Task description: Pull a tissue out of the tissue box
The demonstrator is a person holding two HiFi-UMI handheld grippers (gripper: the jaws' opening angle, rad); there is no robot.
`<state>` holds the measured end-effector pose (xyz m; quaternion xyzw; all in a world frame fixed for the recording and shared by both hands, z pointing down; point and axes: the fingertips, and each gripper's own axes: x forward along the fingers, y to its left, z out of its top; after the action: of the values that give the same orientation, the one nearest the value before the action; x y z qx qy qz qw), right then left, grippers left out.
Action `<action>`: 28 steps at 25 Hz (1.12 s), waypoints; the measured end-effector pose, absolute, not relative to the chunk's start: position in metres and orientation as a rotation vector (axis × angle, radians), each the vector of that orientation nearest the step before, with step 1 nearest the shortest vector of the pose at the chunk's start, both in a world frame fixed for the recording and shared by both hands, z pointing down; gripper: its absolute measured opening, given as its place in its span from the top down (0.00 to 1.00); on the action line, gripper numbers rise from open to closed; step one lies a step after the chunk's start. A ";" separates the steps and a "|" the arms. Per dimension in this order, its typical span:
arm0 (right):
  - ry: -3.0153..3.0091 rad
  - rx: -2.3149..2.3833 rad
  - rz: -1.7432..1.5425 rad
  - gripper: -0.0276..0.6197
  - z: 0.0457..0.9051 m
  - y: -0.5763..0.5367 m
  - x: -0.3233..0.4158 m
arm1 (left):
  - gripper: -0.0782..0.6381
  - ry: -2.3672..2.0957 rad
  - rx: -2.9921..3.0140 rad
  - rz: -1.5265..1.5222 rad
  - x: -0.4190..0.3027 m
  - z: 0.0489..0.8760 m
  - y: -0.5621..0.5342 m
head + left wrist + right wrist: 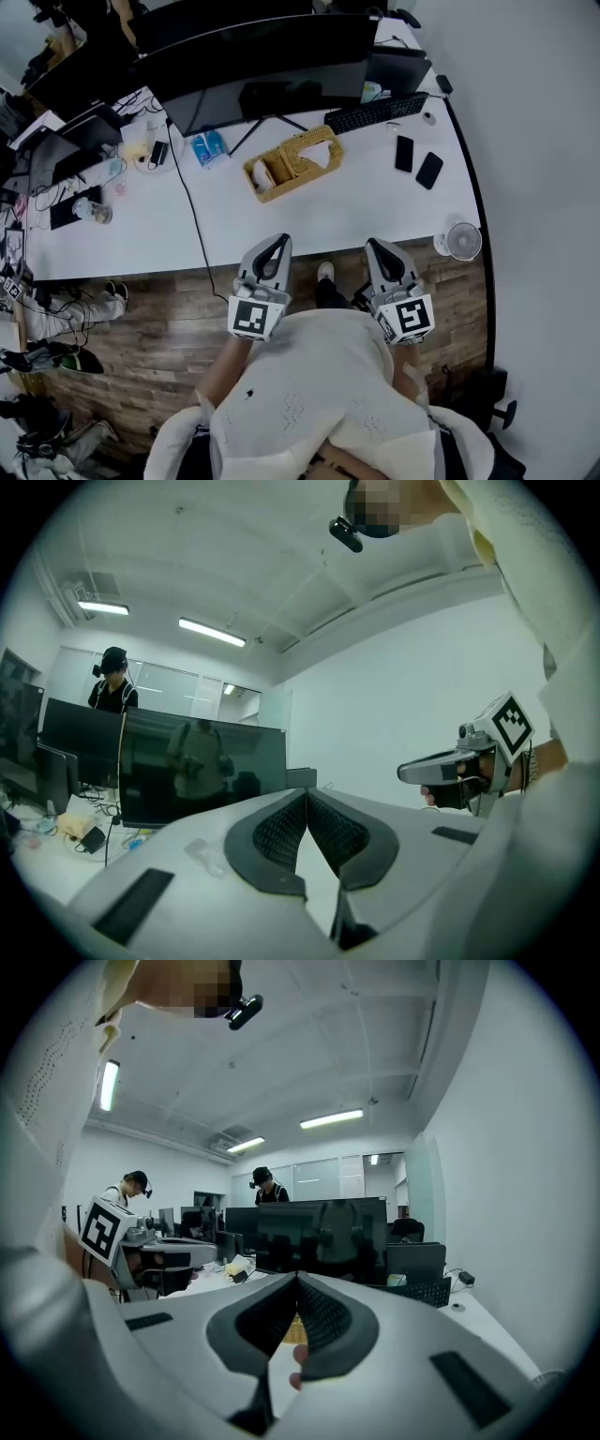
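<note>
From above, the person in a white top stands at the near edge of a long white desk (309,220) and holds both tools out level over it, the left tongs (278,240) and the right tongs (375,244) side by side with nothing in either. The tissue box (281,173), a woven wicker one, lies well ahead of them near the middle of the desk, a white tissue (319,155) standing out of its top. Behind it stands a wide dark monitor (272,56) with a black keyboard (375,112) to its right, two dark phones (417,161) lie nearer the right end, and a small round fan (462,241) sits at the near right corner. In the left gripper view the two dark ribbed pads meet at their tips, closed on nothing, and the right tongs show off to the right against the pale wall. In the right gripper view the pads also meet at the tips, empty; the wicker box shows through the narrow gap beneath them, far off on the desk, with the monitor and keyboard beyond and two people standing at the back of the room.
</note>
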<state>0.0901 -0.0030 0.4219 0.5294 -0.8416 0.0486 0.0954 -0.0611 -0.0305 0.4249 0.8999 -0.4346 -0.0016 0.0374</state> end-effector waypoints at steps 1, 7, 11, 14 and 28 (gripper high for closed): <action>-2.507 1.555 0.146 0.96 0.421 -0.009 0.091 | 0.87 -1.353 2.757 -0.008 -0.061 0.422 -0.034; -2.559 1.469 0.164 0.96 0.426 -0.049 0.095 | 0.87 -1.481 2.702 0.032 -0.067 0.421 -0.057; -2.586 1.376 0.126 0.96 0.425 -0.069 0.096 | 0.87 -1.566 2.681 0.078 -0.067 0.431 -0.071; -2.597 1.317 0.100 0.96 0.426 -0.082 0.101 | 0.87 -1.613 2.649 0.048 -0.060 0.428 -0.083; -2.626 1.229 0.105 0.96 0.433 -0.149 0.122 | 0.87 -1.712 2.602 0.048 -0.036 0.430 -0.131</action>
<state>0.1218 -0.1493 0.4332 0.4207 -0.8986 0.0360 0.1198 -0.0356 -0.1309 0.4304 0.8353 -0.5494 0.0153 0.0133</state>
